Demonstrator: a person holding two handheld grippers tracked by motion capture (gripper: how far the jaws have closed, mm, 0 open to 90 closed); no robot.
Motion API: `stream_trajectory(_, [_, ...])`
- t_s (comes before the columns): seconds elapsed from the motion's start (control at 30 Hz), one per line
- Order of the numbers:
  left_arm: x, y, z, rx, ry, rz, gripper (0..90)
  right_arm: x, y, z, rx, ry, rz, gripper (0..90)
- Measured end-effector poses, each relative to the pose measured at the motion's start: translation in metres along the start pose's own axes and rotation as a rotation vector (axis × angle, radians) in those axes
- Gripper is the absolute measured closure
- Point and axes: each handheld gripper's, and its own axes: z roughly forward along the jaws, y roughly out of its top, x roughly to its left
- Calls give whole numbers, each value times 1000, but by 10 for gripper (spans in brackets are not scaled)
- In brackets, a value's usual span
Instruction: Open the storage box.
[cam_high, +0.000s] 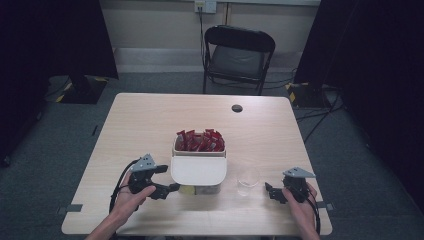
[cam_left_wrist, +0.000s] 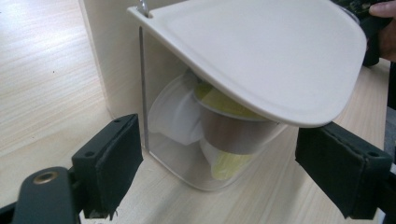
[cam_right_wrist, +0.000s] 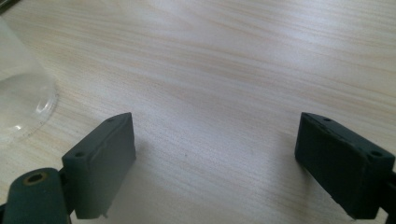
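Note:
A cream box (cam_high: 198, 172) stands mid-table, with red packets (cam_high: 200, 141) in its open back part and a rounded cream lid (cam_left_wrist: 266, 51) over its front. Under that lid, behind a clear wall, lie small yellow-topped cups (cam_left_wrist: 224, 135). My left gripper (cam_high: 169, 178) is open just left of the box's front, its jaws either side of the clear compartment (cam_left_wrist: 233, 154) and apart from it. A clear glass (cam_high: 248, 180) stands right of the box. My right gripper (cam_high: 270, 192) is open and empty, low over bare wood (cam_right_wrist: 215, 149), with the glass (cam_right_wrist: 21, 93) at its left.
The wooden table (cam_high: 150, 120) has a round cable hole (cam_high: 237, 108) near its far edge. A black folding chair (cam_high: 237, 57) stands behind it. Dark curtains and stand bases flank the room. The other hand (cam_left_wrist: 383, 32) appears beyond the lid.

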Motion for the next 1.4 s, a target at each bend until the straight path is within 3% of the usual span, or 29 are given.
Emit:
stream_trajectory(0.57, [2,3,-5,-22,-15,-3,150,0,0,0,0,0,-1,118])
stream_trajectory(0.87, [3,5,-8,-31,-3,-8,155,0,0,0,0,0,0,118])
stream_trajectory(1.23, [3,18,-10,-58,-1,-10,155,0,0,0,0,0,-1,118])
stream_trajectory(1.4, [4,22,-9,-45,-3,-13,155,0,0,0,0,0,-1,118])
